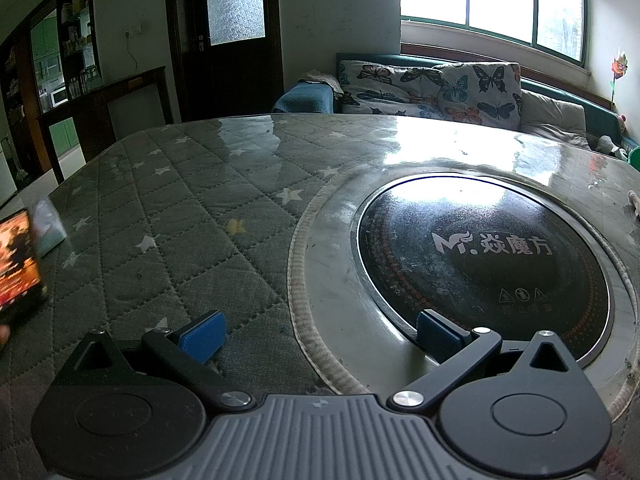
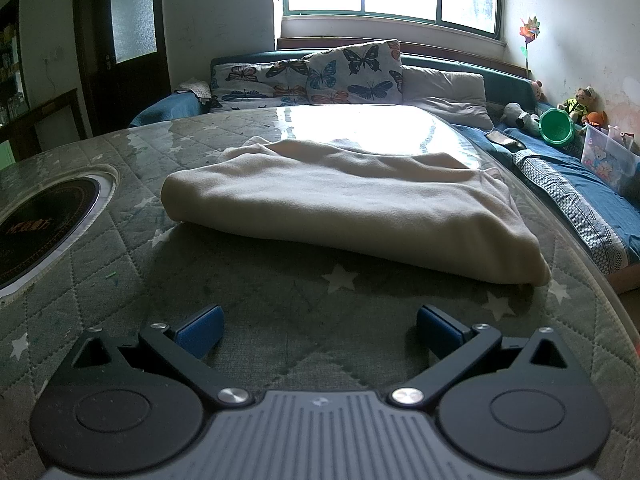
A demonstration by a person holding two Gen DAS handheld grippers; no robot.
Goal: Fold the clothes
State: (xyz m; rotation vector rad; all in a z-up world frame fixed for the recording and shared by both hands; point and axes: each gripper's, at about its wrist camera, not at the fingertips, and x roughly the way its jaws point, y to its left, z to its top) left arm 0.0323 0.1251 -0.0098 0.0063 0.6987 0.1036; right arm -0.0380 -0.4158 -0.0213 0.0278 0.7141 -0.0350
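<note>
Our right hand-held gripper (image 2: pixel 320 330) hangs low over the surface with its blue ribbed pads (image 2: pixel 200 330) spread wide apart and nothing between them; our left hand-held gripper (image 1: pixel 320 336) is likewise spread and empty, one pad over quilting and the other over the rim of the round black glass hotplate (image 1: pixel 484 268) set flush in the surface. Just ahead of the right one lies the cream, soft fleece-like garment (image 2: pixel 352 204), already doubled into a thick, roughly rectangular bundle with a rounded fold along its near edge and looser layers bunched at the far right corner. We judge it light, limp and matte, with enough nap to bite on the ribbed pads, though a pinch on the top layer alone would probably peel the stack open. The near right corner or the near fold, taken through all layers, looks to us the safest hold. Beneath it, the grey-green quilted surface cover with pale stars (image 2: pixel 280 292) sits under a clear glossy sheet that glares in the window light, so the bundle may slide when tugged. A lit phone screen (image 1: pixel 18 260) stands at the far left edge of the left view.
</note>
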